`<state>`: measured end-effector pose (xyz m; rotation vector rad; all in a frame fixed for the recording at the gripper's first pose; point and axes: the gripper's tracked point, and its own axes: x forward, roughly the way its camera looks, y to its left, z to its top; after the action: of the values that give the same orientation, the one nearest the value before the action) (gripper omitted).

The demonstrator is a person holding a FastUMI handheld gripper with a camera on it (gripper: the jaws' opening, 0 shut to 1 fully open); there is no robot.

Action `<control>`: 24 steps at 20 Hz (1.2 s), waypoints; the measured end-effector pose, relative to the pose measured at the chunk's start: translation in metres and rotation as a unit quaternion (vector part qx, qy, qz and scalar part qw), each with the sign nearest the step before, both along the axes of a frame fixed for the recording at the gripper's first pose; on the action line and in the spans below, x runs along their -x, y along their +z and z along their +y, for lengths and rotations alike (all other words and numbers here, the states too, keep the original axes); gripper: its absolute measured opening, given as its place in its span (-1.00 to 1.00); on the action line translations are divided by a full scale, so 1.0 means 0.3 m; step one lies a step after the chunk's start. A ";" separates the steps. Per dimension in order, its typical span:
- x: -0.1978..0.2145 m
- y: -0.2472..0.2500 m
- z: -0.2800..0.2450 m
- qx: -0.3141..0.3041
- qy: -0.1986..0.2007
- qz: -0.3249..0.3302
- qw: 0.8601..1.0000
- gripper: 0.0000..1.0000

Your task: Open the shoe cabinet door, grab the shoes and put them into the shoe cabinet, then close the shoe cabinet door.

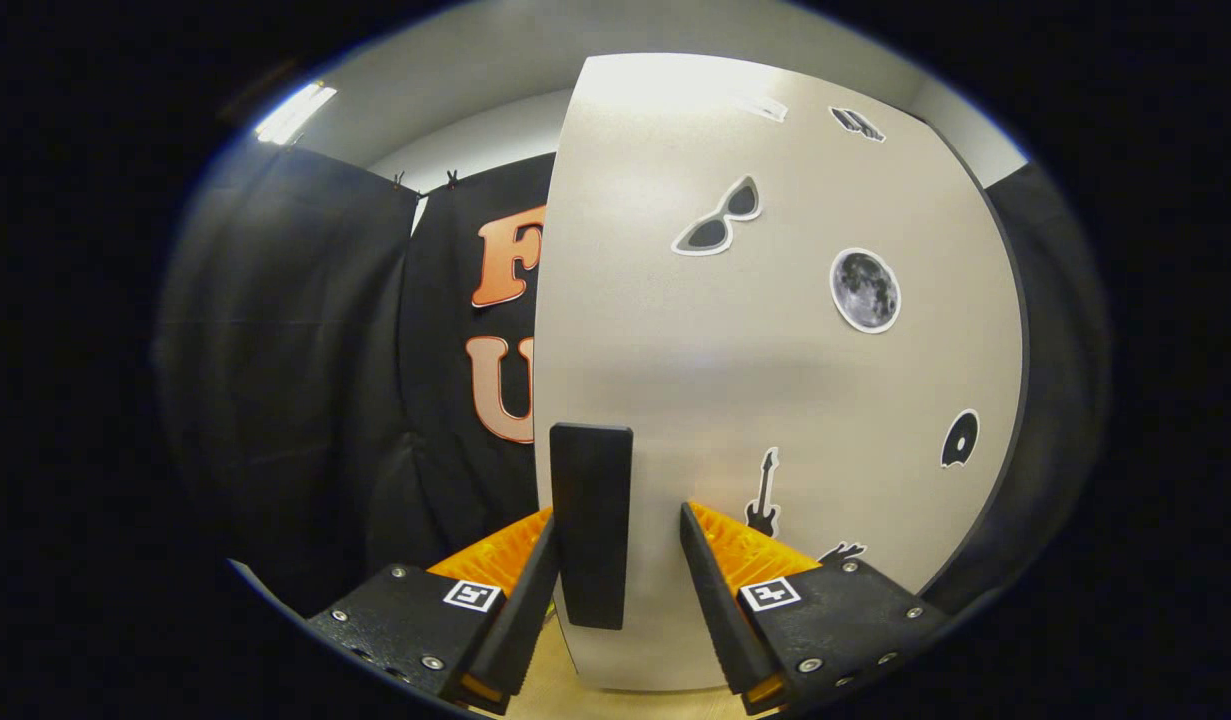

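Gripper view: I have the gripper (620,560) spread around the door handle (591,525), not clamped; cabinet door (775,380) unopened I judge, shoes still to go.

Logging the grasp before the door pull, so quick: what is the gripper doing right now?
Gripper: open, fingers either side of the cabinet door handle; left finger at the handle, right finger clear of it, not clamped.

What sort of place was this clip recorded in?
Probably a staged recording booth, not a lived-in home: black cloth hangs as the wall, clipped along its top edge, behind a pale cabinet door dotted with stickers. The gripper straddles the door's dark handle, fingers not visibly pressing it.
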<state>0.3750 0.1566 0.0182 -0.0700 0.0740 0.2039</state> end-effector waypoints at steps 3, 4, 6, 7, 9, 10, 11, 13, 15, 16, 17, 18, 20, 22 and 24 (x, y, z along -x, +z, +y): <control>-0.004 -0.004 0.003 -0.003 -0.005 -0.001 1.000 0.46; -0.016 -0.004 0.001 -0.003 -0.007 -0.002 1.000 0.46; -0.020 -0.005 -0.002 -0.006 -0.010 0.000 1.000 0.47; -0.018 -0.007 0.001 -0.009 -0.011 0.001 1.000 0.47; -0.016 -0.007 -0.002 -0.008 -0.011 0.000 1.000 0.47; -0.015 -0.002 0.001 -0.009 -0.010 -0.001 1.000 0.47; -0.014 -0.005 0.004 -0.013 -0.008 0.001 1.000 0.48; 0.001 -0.010 0.004 -0.022 -0.011 0.005 1.000 0.48; 0.029 0.017 -0.002 -0.042 -0.009 -0.004 0.999 0.51; 0.045 0.038 -0.016 -0.045 -0.011 -0.010 0.999 0.51; 0.066 0.048 -0.024 -0.043 -0.014 -0.010 0.999 0.51; 0.091 0.052 -0.032 -0.038 -0.016 -0.008 0.999 0.51; 0.149 0.060 -0.056 -0.025 -0.024 -0.008 0.999 0.52; 0.220 0.071 -0.089 -0.016 -0.036 -0.010 0.999 0.51; 0.297 0.082 -0.119 -0.009 -0.047 -0.011 0.999 0.51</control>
<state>0.2858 0.1209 0.0429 -0.0509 0.0531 0.1098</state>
